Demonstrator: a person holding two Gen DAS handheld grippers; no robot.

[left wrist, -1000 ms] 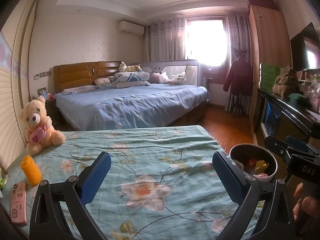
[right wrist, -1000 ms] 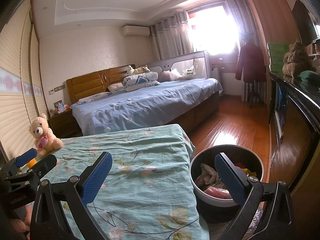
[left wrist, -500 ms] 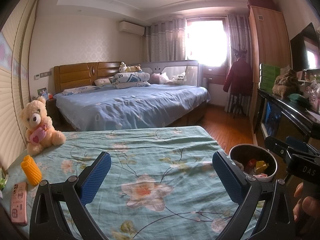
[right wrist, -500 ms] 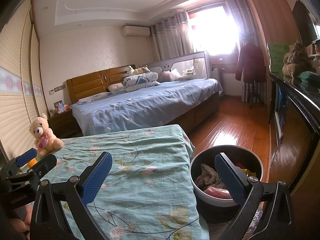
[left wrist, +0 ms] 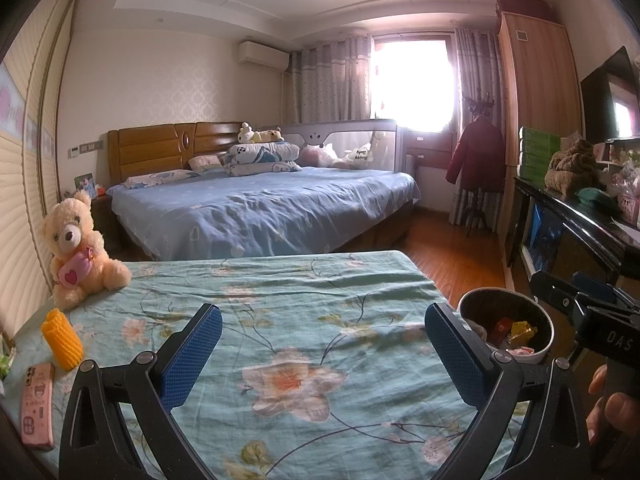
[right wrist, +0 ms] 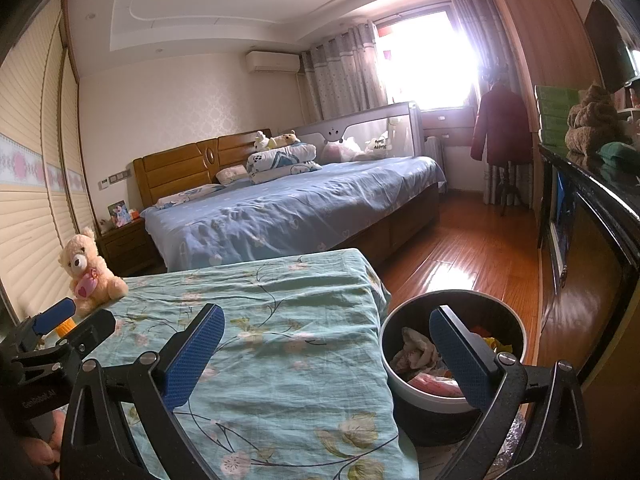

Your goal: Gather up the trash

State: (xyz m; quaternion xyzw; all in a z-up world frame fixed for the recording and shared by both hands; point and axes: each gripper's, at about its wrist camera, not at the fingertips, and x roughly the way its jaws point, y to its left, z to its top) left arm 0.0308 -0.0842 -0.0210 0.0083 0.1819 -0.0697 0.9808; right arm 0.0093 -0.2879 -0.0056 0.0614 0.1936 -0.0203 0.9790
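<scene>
A round dark bin (right wrist: 454,344) with a pale rim stands on the floor at the right edge of the floral-sheeted bed (right wrist: 280,344). Wrappers and crumpled tissue lie inside it; the left wrist view shows the bin (left wrist: 506,330) too. My left gripper (left wrist: 324,354) hovers open over the floral sheet with nothing between its blue pads. My right gripper (right wrist: 326,354) is open as well, its right finger (right wrist: 460,356) over the bin and its left finger above the sheet. On the sheet's left side lie a yellow foam sleeve (left wrist: 62,338) and a pink phone (left wrist: 38,404).
A cream teddy bear (left wrist: 78,248) sits at the bed's far left corner. Beyond is a larger blue bed (left wrist: 260,208). A dark cabinet (right wrist: 592,216) lines the right wall above the wooden floor (right wrist: 472,252). A hand (left wrist: 616,408) holds the other gripper's handle.
</scene>
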